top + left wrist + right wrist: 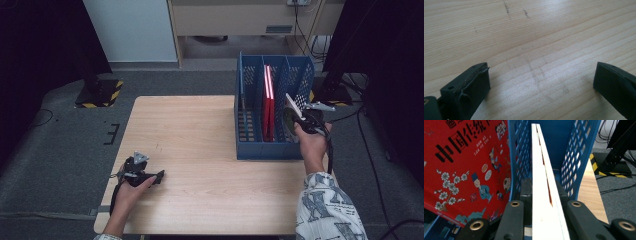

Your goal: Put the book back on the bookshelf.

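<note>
A: Near edge of the table (pixel 210 200), left corner: left gripper (pixel 159 176) lying on the pale wood, jaws wide apart, nothing between, just scuffed grain.

B: And at the right edge?

A: Right gripper (pixel 290 112) clamped on a thin book (pixel 544 177), edge-on, white page block up, sliver of red cover showing. Held tilted over the rightmost slot of the blue file rack (pixel 260 150) standing on the far right part of the table.

B: So, mid-filing?

A: Looks like it: book partly lowered between perforated plastic walls, not yet seated. Next move probably calls for straightening it upright, sliding down to the rack floor, then letting go.

B: Neighbours?

A: Red picture book (pixel 466 170) one slot over, glossy cover with printed characters and blossoms, upright. Rack walls rigid, grid-holed; risk of a corner snagging there
</note>
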The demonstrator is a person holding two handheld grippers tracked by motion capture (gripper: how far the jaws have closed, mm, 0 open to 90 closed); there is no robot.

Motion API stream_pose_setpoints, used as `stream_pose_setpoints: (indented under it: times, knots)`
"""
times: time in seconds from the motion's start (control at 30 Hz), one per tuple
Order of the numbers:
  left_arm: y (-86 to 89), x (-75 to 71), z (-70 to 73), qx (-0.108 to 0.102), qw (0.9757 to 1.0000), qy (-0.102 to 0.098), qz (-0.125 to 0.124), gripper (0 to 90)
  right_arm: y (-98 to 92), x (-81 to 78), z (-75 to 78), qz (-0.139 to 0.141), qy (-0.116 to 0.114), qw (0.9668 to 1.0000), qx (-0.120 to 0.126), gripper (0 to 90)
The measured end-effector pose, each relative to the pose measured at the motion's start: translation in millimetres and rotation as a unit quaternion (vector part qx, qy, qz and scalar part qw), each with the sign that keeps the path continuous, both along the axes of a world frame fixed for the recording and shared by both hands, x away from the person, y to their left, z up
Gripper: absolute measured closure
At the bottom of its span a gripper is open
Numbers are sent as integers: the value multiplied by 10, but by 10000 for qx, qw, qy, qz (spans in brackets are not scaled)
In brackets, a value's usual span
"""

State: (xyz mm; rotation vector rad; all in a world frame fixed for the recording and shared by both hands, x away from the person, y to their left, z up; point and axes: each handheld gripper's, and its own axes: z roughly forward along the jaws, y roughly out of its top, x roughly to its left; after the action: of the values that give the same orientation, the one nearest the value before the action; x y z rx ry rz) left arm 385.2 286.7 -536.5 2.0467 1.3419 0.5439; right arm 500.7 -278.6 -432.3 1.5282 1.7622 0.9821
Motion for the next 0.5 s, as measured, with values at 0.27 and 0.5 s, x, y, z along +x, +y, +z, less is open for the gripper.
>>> stream_pose_setpoints:
  times: [0.27,0.5]
  knots:
    - [-1,2,0,0,10000,0,-1,0,55,-13,-74,57,101,9999,-86,761]
    - [1,-1,2,4,10000,4,-7,0,79,-34,-104,30,142,9998,-107,759]
